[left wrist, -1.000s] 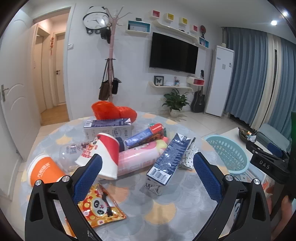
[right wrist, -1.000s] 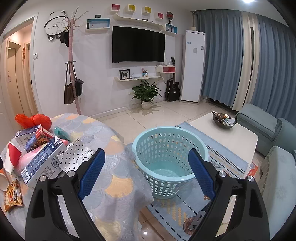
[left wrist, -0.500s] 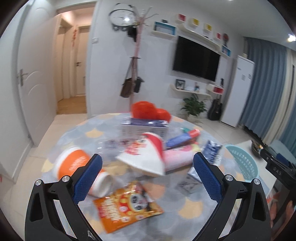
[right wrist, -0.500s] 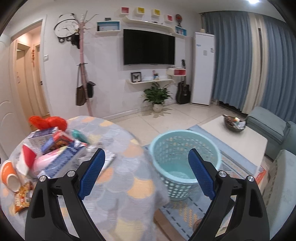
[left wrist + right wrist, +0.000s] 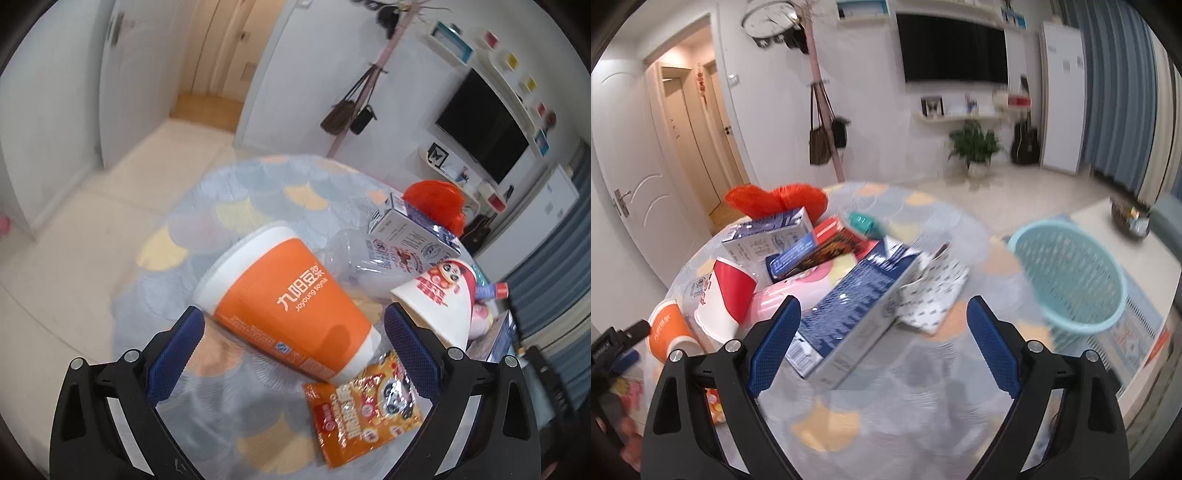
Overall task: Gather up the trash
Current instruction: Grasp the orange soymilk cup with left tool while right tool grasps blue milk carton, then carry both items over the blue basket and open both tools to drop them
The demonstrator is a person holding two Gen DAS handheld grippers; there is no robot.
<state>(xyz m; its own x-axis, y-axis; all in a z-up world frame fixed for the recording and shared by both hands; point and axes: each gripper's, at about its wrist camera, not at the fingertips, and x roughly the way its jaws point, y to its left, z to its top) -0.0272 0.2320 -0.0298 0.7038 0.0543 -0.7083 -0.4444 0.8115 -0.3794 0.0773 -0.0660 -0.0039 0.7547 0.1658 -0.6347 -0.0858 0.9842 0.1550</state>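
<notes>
Blurred tabletop (image 5: 236,221), trash heaped mid-frame. Left gripper (image 5: 293,345) wide, flanking orange cup (image 5: 291,304) lying centre. Right gripper (image 5: 884,341) wide around blue carton (image 5: 855,308); basket (image 5: 1071,280) right, smeared, partly cut off.

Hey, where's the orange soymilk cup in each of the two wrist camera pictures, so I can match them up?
Left wrist: the orange soymilk cup lies on its side at centre, between the open fingers of the left gripper.
Right wrist: the same cup sits at the far left edge of the table, partly hidden behind the finger.
Shared landmark: the red and white paper cup lies right beside it in both views.
</notes>
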